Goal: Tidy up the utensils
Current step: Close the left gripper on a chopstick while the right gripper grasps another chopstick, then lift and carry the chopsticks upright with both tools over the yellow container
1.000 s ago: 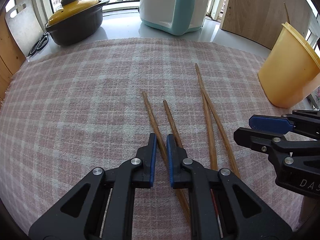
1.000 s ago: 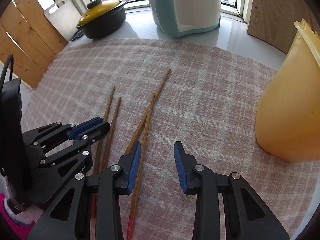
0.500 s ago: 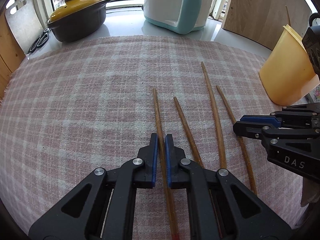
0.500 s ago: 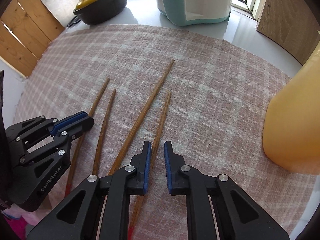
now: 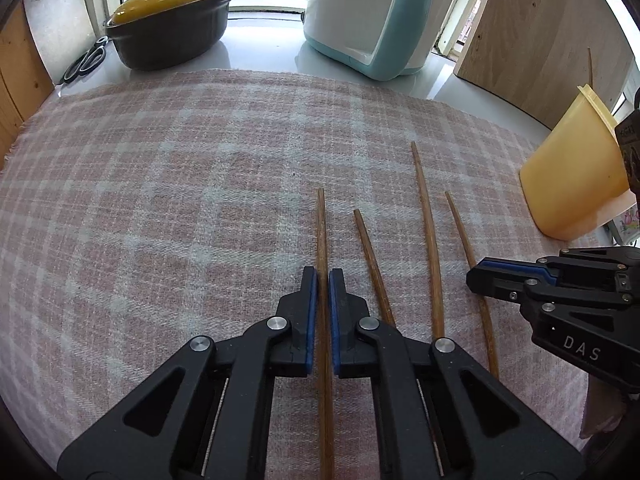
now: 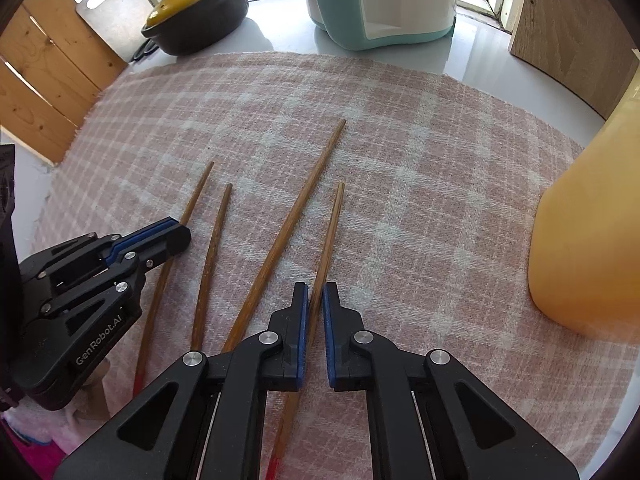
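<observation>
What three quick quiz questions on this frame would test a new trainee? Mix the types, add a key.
1. True or false: the left gripper is closed on the leftmost chopstick.
2. How many chopsticks lie on the plaid cloth?
A) two B) three C) four
3. Fill in: the right gripper is closed on the chopstick nearest the ____ container.

Key
1. True: its pads pinch the stick between them.
2. C: the two gripped ones plus two middle chopsticks lying free.
3. Yellow: the rightmost chopstick is the one it pinches.
</observation>
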`<state>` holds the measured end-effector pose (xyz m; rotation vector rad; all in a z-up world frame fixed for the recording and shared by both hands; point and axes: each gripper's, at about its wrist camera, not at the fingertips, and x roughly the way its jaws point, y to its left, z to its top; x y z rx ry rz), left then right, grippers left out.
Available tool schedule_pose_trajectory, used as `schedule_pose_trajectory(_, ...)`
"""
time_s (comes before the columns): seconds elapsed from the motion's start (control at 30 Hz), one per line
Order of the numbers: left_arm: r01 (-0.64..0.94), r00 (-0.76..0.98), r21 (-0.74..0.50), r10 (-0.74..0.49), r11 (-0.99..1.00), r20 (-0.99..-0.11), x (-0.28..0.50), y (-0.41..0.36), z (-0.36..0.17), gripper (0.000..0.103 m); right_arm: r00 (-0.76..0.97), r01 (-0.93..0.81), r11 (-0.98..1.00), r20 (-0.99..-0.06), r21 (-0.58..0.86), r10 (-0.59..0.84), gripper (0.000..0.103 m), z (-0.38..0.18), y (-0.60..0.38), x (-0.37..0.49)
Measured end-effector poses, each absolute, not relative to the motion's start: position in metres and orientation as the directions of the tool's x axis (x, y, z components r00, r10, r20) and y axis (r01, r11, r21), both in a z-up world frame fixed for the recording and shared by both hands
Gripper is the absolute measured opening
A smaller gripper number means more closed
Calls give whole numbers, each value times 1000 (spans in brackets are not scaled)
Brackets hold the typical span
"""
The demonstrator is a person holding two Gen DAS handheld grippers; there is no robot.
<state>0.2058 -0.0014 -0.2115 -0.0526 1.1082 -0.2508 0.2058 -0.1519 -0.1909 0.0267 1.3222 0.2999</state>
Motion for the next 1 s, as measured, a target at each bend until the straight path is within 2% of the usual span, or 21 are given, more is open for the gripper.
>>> schedule_pose_trajectory(0.27,171,463,-214,-270,962,-844,187,6,-187,3,267,-186,956,-925,227,271,5,-165,-163,189)
schedule_pose_trajectory(1.0,262,561,-235,-346,936,-752,131,-6,-125,3,436,-198,951,-848,237,302,4,-103,-184,139)
